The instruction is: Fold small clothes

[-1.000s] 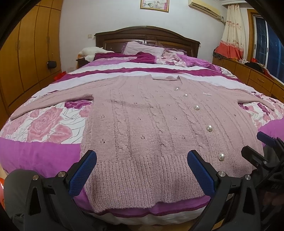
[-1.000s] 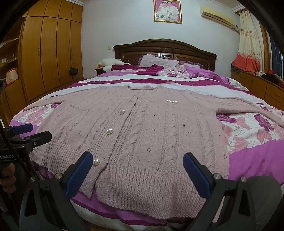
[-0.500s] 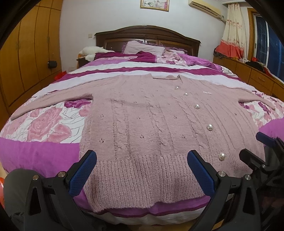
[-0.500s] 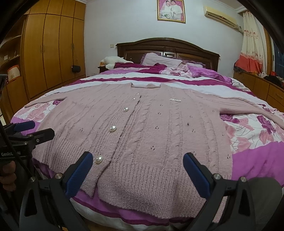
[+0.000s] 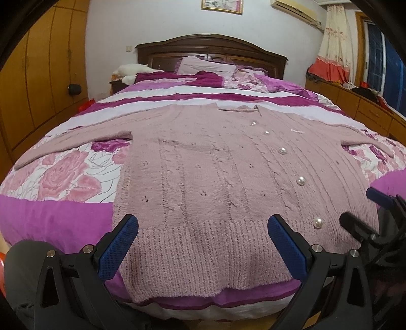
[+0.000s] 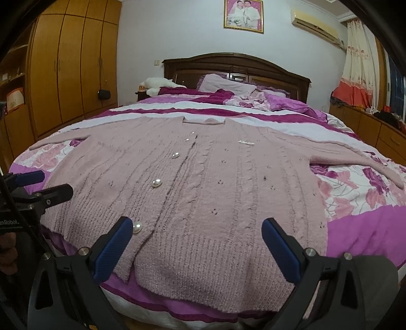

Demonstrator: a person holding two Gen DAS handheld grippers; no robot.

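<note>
Ahead of me: dark wooden headboard (image 6: 236,63), white wall with gold-framed wedding portrait (image 6: 243,15), tall orange-brown wooden wardrobe (image 6: 73,68) left, white air conditioner (image 6: 314,25), orange-and-cream curtain (image 6: 356,66) right.

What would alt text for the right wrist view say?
A pink knitted cardigan with pearl buttons lies flat, sleeves spread, on a purple floral bed. The right gripper hovers at its hem, jaws open, gripping nothing.
</note>
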